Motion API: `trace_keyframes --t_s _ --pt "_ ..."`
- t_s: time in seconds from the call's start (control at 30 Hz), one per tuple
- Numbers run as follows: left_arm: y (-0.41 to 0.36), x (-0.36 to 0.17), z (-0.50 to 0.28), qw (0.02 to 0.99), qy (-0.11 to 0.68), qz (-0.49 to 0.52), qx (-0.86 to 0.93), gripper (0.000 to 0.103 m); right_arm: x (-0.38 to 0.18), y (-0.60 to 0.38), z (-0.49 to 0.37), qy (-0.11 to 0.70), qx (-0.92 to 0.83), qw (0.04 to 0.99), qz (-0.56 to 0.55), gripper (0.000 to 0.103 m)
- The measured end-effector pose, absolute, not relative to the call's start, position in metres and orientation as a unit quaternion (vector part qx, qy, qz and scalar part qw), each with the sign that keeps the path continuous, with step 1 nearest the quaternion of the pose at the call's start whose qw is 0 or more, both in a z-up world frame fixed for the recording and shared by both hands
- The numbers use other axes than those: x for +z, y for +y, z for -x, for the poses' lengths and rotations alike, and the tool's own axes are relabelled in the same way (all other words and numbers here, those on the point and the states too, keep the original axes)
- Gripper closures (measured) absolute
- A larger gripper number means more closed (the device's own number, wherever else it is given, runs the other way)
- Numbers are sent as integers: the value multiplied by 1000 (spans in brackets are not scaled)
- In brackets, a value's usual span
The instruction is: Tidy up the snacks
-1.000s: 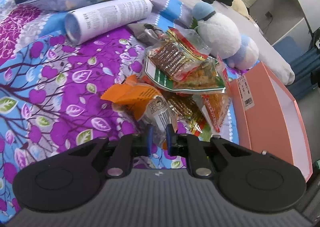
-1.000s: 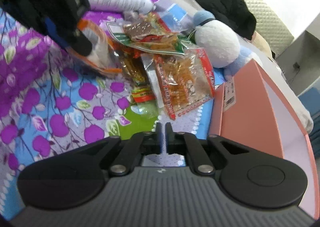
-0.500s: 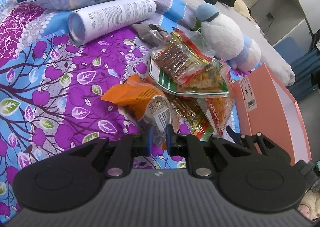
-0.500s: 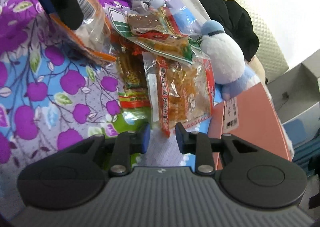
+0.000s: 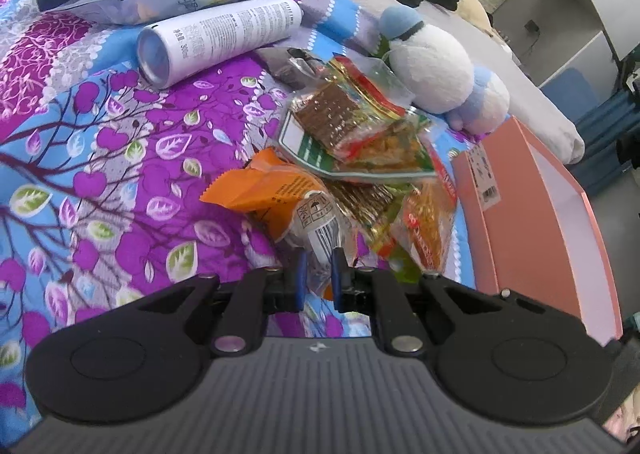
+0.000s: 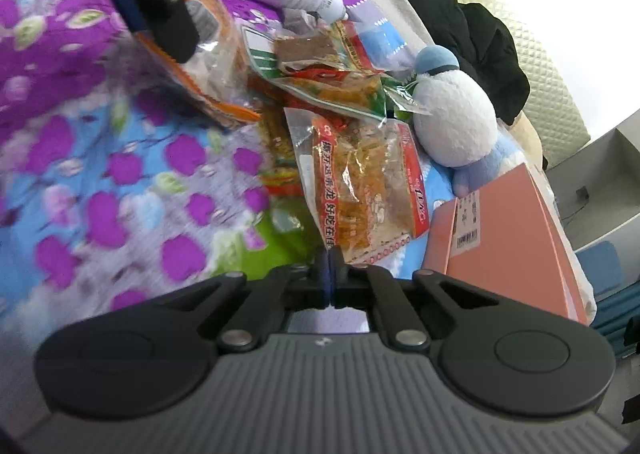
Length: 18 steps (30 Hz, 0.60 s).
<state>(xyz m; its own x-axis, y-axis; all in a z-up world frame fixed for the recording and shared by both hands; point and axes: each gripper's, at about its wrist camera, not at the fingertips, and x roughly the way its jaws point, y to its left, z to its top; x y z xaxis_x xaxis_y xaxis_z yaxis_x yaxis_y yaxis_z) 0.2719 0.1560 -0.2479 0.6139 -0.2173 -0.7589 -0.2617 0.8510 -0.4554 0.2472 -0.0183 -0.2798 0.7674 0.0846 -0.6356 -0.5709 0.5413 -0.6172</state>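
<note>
Snack packets [image 5: 360,141] heaped on flowered bedspread [image 5: 100,141], pink box [image 5: 532,221] beside; left gripper [image 5: 318,278] pinches orange packet [image 5: 276,193], right gripper [image 6: 330,270] just snapped onto red-edged packet [image 6: 360,189].

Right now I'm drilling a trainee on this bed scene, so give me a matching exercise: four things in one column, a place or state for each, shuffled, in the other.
Things:
1. orange snack packet
2. red-edged clear snack bag
3. white cylinder can
4. pink box

Places or states:
A. lying on its side on the floral bedspread
B. pinched by the left gripper
C. beside the plush toy, by the bed edge
D. corner pinched by the right gripper

Pairs: 1-B, 2-D, 3-A, 4-C
</note>
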Motion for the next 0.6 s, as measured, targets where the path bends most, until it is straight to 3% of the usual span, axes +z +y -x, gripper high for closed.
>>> trace_keyframes --t_s 0.6 --pt "118 -239 -154 847 458 271 4 88 -248 -65 -115 284 246 819 434 100"
